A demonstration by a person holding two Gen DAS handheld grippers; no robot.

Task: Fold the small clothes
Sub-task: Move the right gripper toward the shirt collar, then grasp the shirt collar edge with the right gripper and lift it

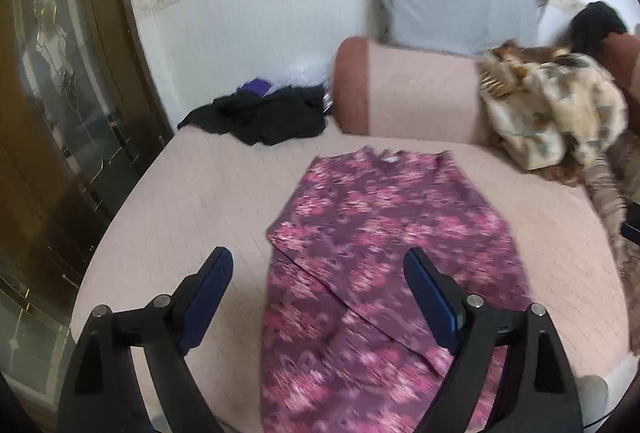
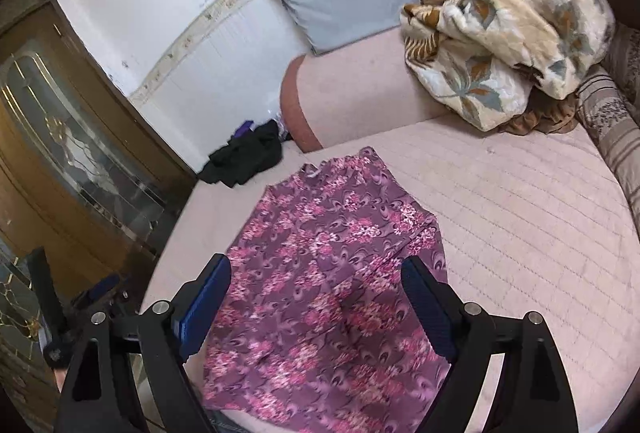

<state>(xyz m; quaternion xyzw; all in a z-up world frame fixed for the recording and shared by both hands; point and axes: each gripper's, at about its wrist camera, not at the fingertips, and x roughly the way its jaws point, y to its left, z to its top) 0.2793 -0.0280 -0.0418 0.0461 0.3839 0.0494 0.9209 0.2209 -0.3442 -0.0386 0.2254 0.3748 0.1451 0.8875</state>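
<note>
Bare pink quilted mattress (image 2: 520,217) lies open right of the purple floral garment (image 2: 320,273). A crumpled black clothing pile (image 1: 264,113), pink bolster cushion (image 1: 412,93) and cream floral fleece blanket (image 2: 508,37) block the far edge.

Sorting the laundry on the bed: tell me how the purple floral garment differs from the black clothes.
The purple floral garment lies spread flat mid-bed with its sides folded in; the black clothes sit crumpled in a heap at the far corner by the bolster. The floral garment is patterned pink on purple; the black clothes are plain. The floral garment covers far more bed. Both rest on the pink bedcover, untouched by either gripper.
</note>
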